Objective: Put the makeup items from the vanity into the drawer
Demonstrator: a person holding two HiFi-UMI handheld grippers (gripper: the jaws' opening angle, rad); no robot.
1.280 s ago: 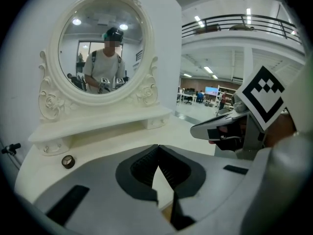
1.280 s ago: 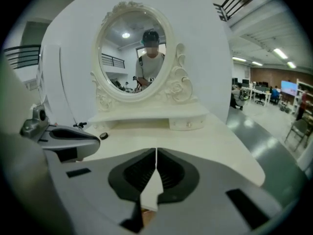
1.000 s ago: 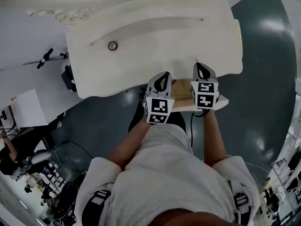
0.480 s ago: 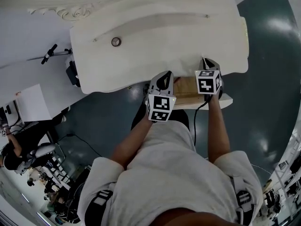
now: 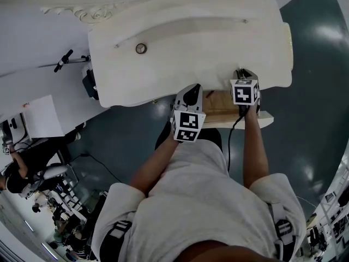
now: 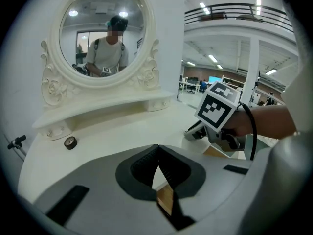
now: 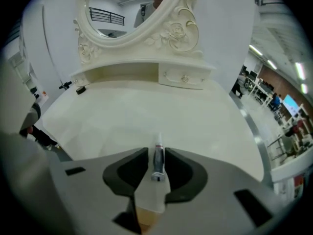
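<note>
The white vanity top (image 5: 185,42) has its wooden drawer (image 5: 221,111) pulled out at the front right. My right gripper (image 5: 243,73) points steeply down over the drawer's right part. Its jaws have just been opening: in the right gripper view my right gripper (image 7: 156,153) is open, with a slim silver tube with a clear cap (image 7: 158,161) between the pads, a narrow gap on each side. My left gripper (image 5: 191,89), also (image 6: 157,148), is shut and empty at the drawer's left end. A small round dark item (image 5: 141,48) lies at the back left of the top.
An oval mirror (image 6: 100,31) in a carved white frame rises behind the vanity, above a low shelf with small drawers (image 7: 183,76). Dark green floor (image 5: 311,64) surrounds the vanity. A black object (image 5: 91,86) sits under its left end.
My right gripper has sunk toward the drawer and tipped steeper, its marker cube turning away from the head camera. The left gripper has stayed by the drawer's left end.
</note>
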